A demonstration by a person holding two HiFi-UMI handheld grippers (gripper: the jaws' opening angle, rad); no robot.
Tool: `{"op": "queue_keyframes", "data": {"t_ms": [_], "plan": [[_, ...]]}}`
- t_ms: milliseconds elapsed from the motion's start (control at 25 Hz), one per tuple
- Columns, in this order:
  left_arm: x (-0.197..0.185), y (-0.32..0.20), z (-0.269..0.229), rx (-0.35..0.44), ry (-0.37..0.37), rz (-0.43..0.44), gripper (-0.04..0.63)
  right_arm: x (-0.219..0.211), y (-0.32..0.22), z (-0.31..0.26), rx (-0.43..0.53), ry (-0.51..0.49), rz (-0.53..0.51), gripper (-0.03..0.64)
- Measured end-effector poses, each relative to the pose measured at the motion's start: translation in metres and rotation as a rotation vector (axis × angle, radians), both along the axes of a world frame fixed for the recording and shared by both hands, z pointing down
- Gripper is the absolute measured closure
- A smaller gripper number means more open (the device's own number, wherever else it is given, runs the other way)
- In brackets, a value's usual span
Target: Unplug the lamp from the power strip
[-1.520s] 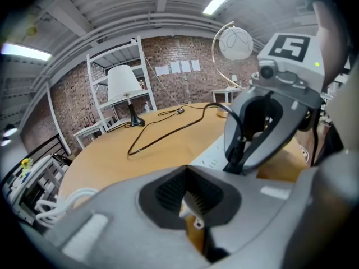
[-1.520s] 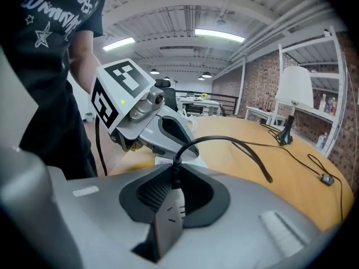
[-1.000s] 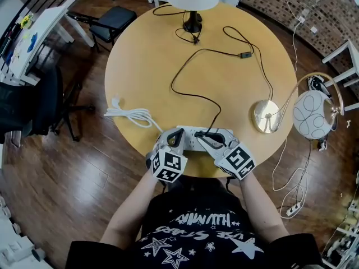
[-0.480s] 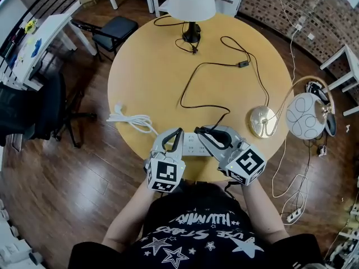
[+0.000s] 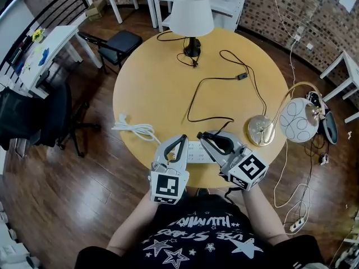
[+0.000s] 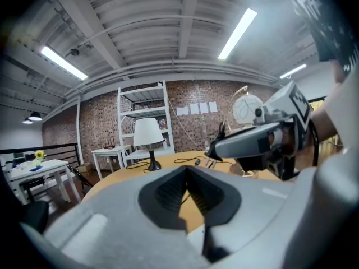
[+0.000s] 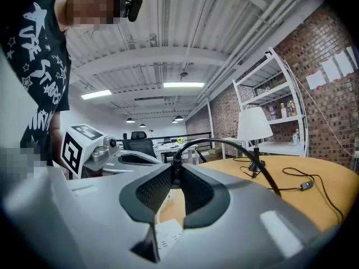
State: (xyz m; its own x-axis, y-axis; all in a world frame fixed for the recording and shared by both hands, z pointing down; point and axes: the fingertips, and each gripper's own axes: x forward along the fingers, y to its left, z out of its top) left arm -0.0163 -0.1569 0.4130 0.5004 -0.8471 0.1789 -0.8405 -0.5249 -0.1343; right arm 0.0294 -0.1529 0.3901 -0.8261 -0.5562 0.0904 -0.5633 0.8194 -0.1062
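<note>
Above table [image 5: 151, 88] edge: right tool [image 7: 173, 177] grips plug [image 7: 176, 164] (cord [image 7: 216, 140] end past tips); left tool [image 6: 187, 171] closed, empty.

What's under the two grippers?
The white power strip lies on the table below them. The left gripper and the right gripper, holding the black plug, cover its ends.

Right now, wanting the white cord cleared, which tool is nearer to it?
Left. The left tool hovers just right of the white cord; the right tool is farther right, gripping the plug.
</note>
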Motion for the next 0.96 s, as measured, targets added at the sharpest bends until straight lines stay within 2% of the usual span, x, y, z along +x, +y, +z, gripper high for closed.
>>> {"op": "queue_keyframes", "data": {"t_ms": [520, 760, 960], "plan": [[0.0, 0.005, -0.023, 0.053, 0.102, -0.054, 0.592, 0.006, 0.002, -0.004, 0.01, -0.026, 0.015, 0.561], [-0.004, 0.007, -0.028, 0.055, 0.124, -0.077, 0.592, 0.005, 0.002, -0.003, 0.007, -0.025, 0.027, 0.561], [-0.008, 0.01, -0.031, 0.054, 0.119, -0.097, 0.592, 0.006, 0.005, 0.002, 0.046, 0.038, 0.034, 0.561]]}}
